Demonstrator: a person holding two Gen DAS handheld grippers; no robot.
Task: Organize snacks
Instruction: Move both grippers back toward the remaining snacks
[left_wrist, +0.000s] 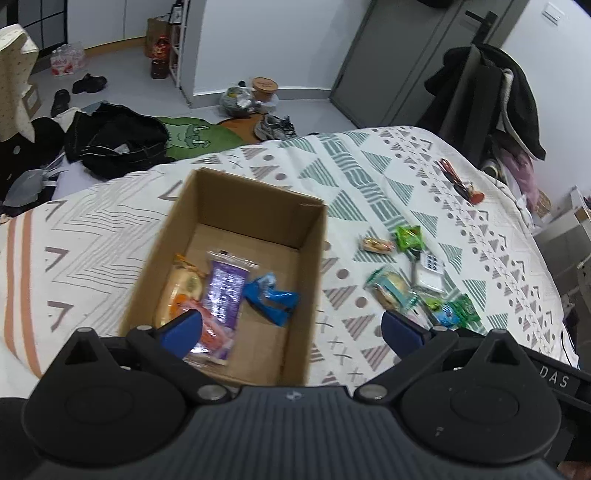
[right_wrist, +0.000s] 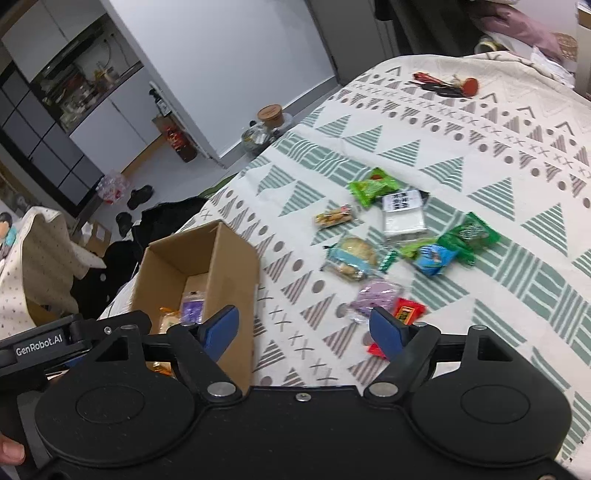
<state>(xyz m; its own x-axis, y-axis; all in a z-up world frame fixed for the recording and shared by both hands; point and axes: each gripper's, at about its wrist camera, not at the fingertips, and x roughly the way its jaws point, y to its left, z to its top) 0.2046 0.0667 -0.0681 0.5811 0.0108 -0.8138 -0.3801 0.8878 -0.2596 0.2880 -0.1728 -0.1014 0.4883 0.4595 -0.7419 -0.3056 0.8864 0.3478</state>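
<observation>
the cardboard box (left_wrist: 236, 266) sits open on the patterned bedspread (left_wrist: 369, 177), holding a purple packet (left_wrist: 223, 291), an orange-wrapped snack (left_wrist: 181, 291) partly hidden behind a blue fingertip, and a blue wrapper (left_wrist: 273, 299). the remaining snacks (right_wrist: 399, 236) lie scattered to the box's right, several blurred; a red packet (right_wrist: 406, 314) is half covered by the right gripper (right_wrist: 304, 332). both the left gripper (left_wrist: 291, 332) and the right one are spread wide, holding nothing. clothes (left_wrist: 114, 140) lie on the floor beyond.
</observation>
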